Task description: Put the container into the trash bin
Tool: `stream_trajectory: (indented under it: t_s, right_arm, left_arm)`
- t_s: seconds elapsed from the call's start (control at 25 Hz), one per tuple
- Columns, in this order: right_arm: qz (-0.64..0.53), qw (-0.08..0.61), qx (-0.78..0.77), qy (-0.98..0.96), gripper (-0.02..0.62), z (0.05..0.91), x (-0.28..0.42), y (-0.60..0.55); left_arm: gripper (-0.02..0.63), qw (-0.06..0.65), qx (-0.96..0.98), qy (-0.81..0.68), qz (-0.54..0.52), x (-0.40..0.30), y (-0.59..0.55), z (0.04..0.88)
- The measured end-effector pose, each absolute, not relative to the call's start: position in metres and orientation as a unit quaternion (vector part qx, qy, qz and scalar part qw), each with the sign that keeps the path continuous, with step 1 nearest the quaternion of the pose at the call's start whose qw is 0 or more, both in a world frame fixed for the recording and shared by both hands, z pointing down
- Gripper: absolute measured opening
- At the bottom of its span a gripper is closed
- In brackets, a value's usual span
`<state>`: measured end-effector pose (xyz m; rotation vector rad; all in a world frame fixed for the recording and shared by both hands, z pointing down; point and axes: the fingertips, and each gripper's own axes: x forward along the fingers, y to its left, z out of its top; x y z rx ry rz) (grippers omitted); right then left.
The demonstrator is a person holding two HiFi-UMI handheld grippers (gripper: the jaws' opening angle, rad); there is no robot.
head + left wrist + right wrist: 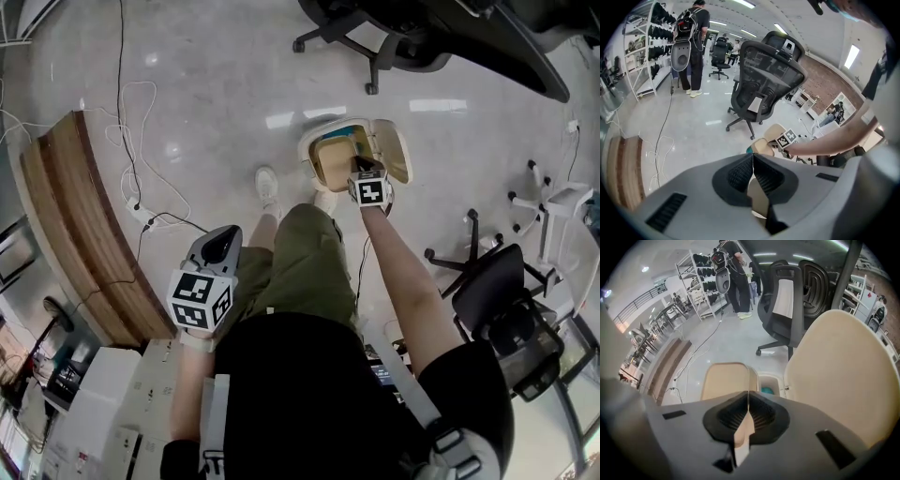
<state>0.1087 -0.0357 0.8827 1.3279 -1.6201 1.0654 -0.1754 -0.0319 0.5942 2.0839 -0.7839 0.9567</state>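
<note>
The cream trash bin (313, 143) stands on the floor ahead of my feet with its lid (397, 150) swung open to the right. My right gripper (365, 171) hangs over the bin's mouth, shut on the thin wall of a tan container (723, 382). The container (334, 165) sits in the opening, and something teal (767, 390) shows deeper inside beside the raised lid (843, 371). My left gripper (218, 246) is low at my left side, well away from the bin (762, 146), shut (753, 157) with nothing in it.
A curved wooden platform (80, 216) and loose cables (141, 202) lie to the left. Black office chairs stand beyond the bin (403, 42) and at the right (497, 300). My shoe (267, 187) is just left of the bin. A person with a backpack (691, 42) stands far off.
</note>
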Motion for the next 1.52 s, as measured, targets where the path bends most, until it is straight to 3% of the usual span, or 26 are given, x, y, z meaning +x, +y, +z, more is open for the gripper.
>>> stream_trajectory:
  t_s: [1.52]
  right_arm:
    - [0.436,0.481,0.469,-0.599,0.020,0.991,0.111,-0.050]
  left_arm:
    - [0.011,0.412,0.758,-0.337,0.377,-0.208,0.014,0.647]
